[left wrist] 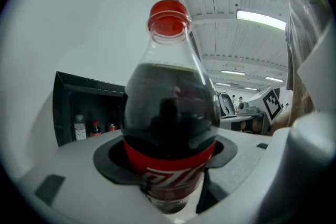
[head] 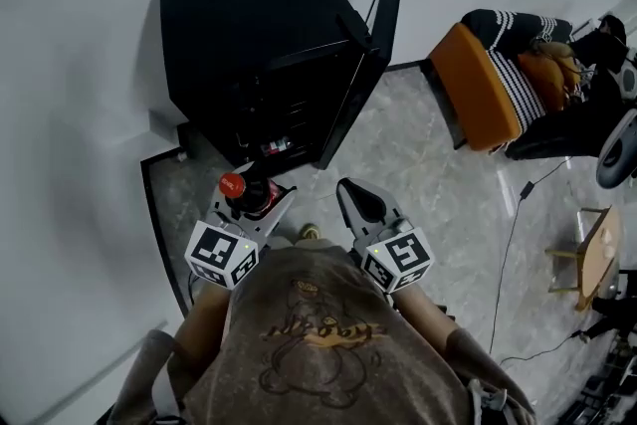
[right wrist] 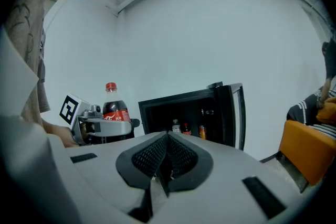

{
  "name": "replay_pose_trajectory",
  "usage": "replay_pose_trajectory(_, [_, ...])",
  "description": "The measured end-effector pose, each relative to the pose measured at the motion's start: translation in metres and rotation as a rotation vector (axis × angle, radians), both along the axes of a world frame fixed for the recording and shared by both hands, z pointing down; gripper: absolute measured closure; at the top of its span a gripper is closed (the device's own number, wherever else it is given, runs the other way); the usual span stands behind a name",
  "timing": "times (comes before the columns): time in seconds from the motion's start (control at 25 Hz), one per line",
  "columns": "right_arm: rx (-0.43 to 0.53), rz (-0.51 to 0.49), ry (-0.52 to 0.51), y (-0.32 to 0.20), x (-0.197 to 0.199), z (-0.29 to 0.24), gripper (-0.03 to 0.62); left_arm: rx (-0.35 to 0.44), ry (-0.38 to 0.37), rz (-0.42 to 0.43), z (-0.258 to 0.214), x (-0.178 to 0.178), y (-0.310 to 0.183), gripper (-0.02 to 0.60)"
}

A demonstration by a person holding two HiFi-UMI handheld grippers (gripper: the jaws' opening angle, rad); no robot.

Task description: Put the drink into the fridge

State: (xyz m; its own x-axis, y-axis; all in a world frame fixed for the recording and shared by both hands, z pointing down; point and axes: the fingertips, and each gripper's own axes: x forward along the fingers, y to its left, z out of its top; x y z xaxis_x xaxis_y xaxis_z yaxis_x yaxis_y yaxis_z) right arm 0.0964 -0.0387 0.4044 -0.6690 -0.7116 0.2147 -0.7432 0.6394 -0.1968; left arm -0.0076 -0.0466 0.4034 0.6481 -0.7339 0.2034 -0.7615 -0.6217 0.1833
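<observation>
In the head view the left gripper is clamped on the upright cola bottle and the right gripper beside it is closed and empty, while both gripper views show the open fridge ahead of them, so I judge this is the carrying step, and next the bottle must go forward to a free shelf.

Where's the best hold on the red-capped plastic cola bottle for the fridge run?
Grip the red-capped plastic cola bottle round its red-labelled middle, coming from the side, as the left gripper does: it stands upright, round there, while the neck tapers.
</observation>
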Motion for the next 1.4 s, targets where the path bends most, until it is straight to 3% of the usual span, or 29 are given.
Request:
replay_pose_trajectory(0.72, [-0.012, -0.054, 0.018, -0.069, -0.022, 0.013, 0.572, -0.020, -0.034, -0.043, 0.025, -0.011, -0.073, 0.268])
replay_pose_trajectory(1.4, [-0.035, -0.063, 0.060, -0.099, -0.027, 0.018, 0.572, -0.054, -0.069, -0.113, 0.083, -0.028, -0.135, 0.268])
